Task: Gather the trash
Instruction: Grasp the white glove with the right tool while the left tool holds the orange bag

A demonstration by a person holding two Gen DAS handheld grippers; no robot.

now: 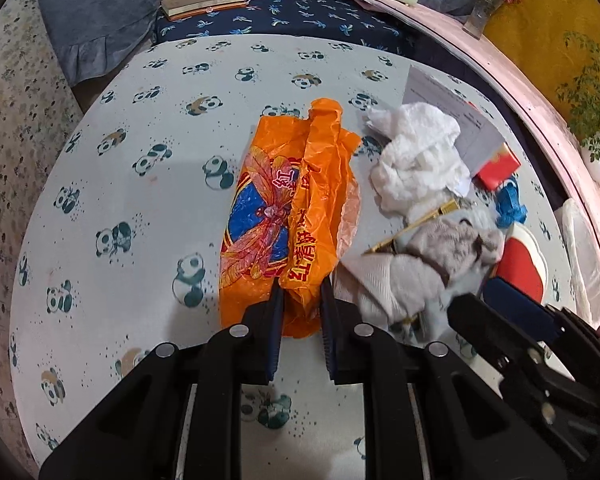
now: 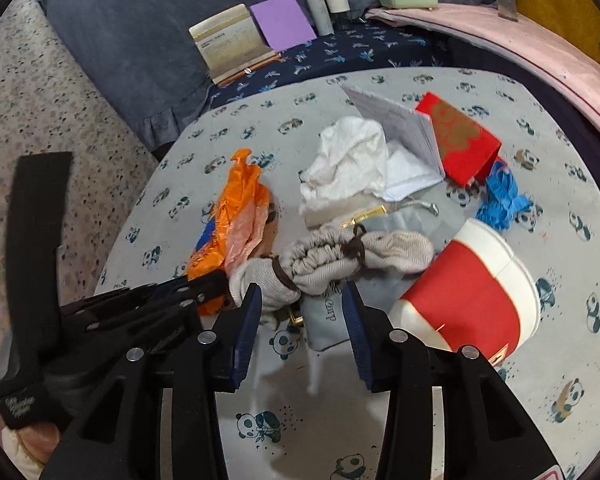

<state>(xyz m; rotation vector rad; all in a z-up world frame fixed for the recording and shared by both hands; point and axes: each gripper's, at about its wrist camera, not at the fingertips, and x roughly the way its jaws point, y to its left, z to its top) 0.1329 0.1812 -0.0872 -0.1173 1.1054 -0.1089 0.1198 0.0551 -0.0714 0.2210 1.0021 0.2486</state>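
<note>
Left gripper pinches orange bag edge; right gripper, half open, empty, straddles beige pouch; I centre pads, avoid red cup

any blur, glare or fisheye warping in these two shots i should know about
Left wrist view: the right gripper at the lower right is motion-smeared, while the orange plastic bag stays sharp; the pink ledge bows with the lens. Right wrist view: the black strap at the left edge is soft, the table's rim curves, and soft shadows sit under the fingers. No harsh glare in either.
</note>
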